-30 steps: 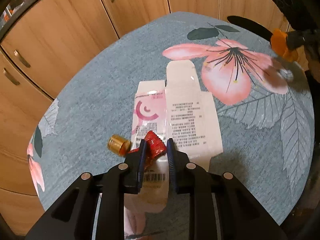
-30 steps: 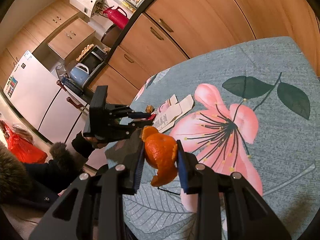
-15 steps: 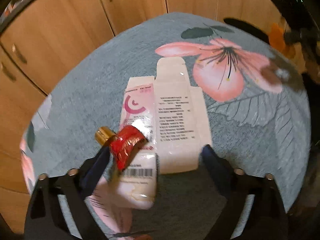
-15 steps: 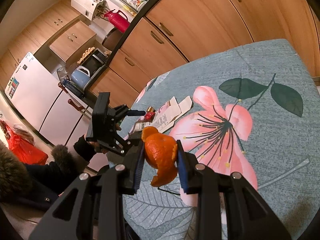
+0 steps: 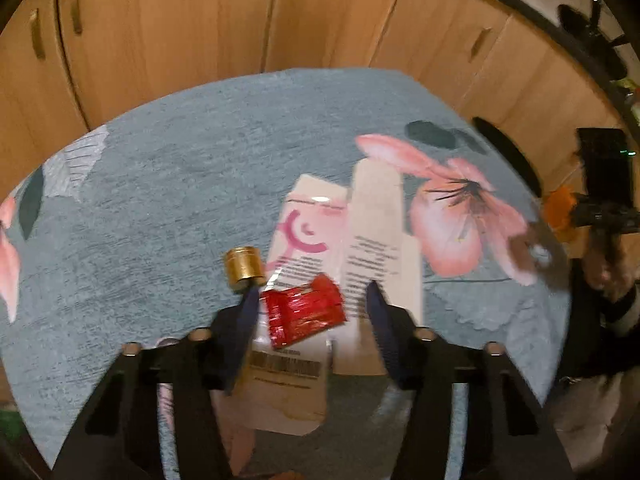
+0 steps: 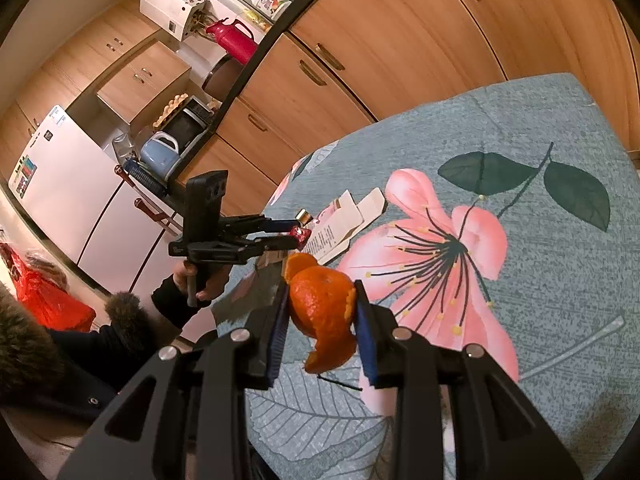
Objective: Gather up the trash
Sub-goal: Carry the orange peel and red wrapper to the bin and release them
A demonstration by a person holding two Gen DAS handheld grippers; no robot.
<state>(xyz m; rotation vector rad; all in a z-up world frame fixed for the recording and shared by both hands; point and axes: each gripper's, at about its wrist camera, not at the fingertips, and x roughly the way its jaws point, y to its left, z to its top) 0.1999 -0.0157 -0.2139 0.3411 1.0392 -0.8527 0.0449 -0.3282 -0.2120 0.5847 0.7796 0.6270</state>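
My left gripper (image 5: pixel 310 300) is open, and a red foil wrapper (image 5: pixel 304 312) lies between its jaws on a flattened white and pink carton (image 5: pixel 340 248); I cannot tell if a finger touches it. A gold bottle cap (image 5: pixel 243 266) sits just left of the carton. My right gripper (image 6: pixel 320 312) is shut on an orange peel (image 6: pixel 324 312) and holds it above the table. The left gripper (image 6: pixel 296 234) with the wrapper (image 6: pixel 301 235) also shows in the right wrist view, and the right gripper's peel (image 5: pixel 560 210) in the left wrist view.
The table has a grey cloth with a pink flower print (image 6: pixel 440 264). Wooden cabinets (image 5: pixel 200 32) stand behind it. A red bag (image 6: pixel 48 304) lies on the floor at the left. A thin dark stick (image 6: pixel 340 383) lies on the cloth near the right gripper.
My left gripper has opened and let go of the red wrapper, which now lies flat on the carton. The left view has swung left. The right gripper still holds the peel.
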